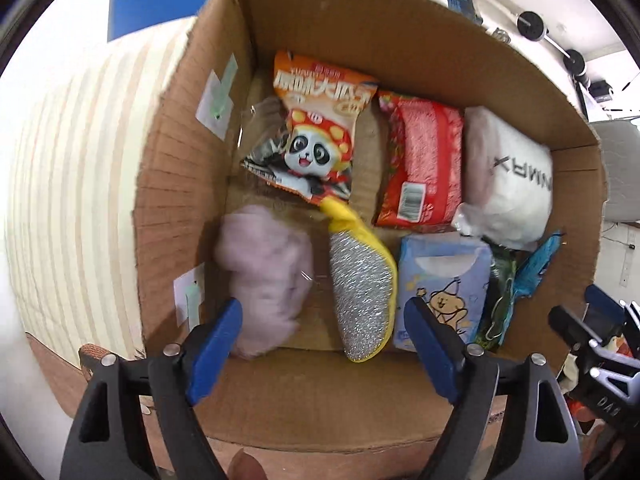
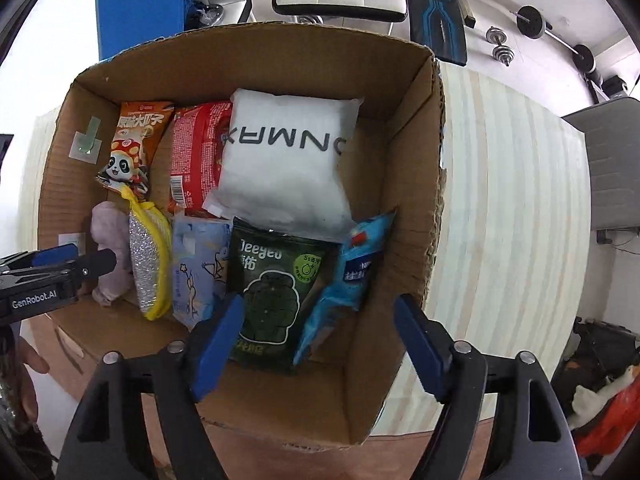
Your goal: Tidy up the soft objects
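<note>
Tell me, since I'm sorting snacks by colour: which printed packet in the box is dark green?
The dark green foil pouch, lying between the pale blue tissue pack and the bright blue packet.

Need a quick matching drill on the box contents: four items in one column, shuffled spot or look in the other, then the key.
Items:
1. panda snack bag
2. white pillow
3. silver scrubber
4. dark green pouch

Descriptions:
A. yellow-edged, between the pink plush and the blue tissue pack
B. black lettering, towards the far wall of the cardboard box
C. orange top, far left corner beside the red packet
D. near side, next to the light blue packet

Pairs: 1-C, 2-B, 3-A, 4-D
</note>
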The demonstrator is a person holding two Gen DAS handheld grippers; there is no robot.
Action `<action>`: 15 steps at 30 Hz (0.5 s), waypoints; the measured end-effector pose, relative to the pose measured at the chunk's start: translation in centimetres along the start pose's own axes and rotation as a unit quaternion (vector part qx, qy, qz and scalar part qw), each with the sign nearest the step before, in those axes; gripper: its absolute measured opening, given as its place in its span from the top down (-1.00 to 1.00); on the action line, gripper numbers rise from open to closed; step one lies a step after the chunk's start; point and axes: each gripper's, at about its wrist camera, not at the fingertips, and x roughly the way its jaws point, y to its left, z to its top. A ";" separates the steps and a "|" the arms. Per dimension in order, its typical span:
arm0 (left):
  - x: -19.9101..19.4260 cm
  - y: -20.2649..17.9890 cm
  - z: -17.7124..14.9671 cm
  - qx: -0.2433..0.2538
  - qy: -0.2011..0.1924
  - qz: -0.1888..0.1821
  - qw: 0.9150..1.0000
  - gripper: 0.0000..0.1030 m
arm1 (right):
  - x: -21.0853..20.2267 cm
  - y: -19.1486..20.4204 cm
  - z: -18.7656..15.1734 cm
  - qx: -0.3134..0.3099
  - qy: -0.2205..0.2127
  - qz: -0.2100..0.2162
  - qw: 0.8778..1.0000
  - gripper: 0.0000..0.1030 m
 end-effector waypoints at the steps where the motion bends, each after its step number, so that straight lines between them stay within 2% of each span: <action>1: -0.4 -0.1 -0.1 0.000 -0.006 -0.002 1.000 -0.63 | -0.1 0.1 -0.1 0.000 -0.002 -0.005 1.000 -0.62; 5: -1.9 -1.0 -0.7 0.004 -0.023 0.008 1.000 -0.90 | -0.8 0.2 -0.4 0.007 -0.007 -0.008 1.000 -0.85; 10: -4.2 -2.1 -2.9 0.003 -0.072 0.023 0.997 -0.90 | -2.5 0.3 -1.2 0.016 -0.022 -0.008 1.000 -0.96; 15: -6.7 -1.3 -5.8 -0.010 -0.118 0.038 0.992 -0.90 | -4.1 0.5 -3.5 0.021 -0.038 0.026 0.999 -0.98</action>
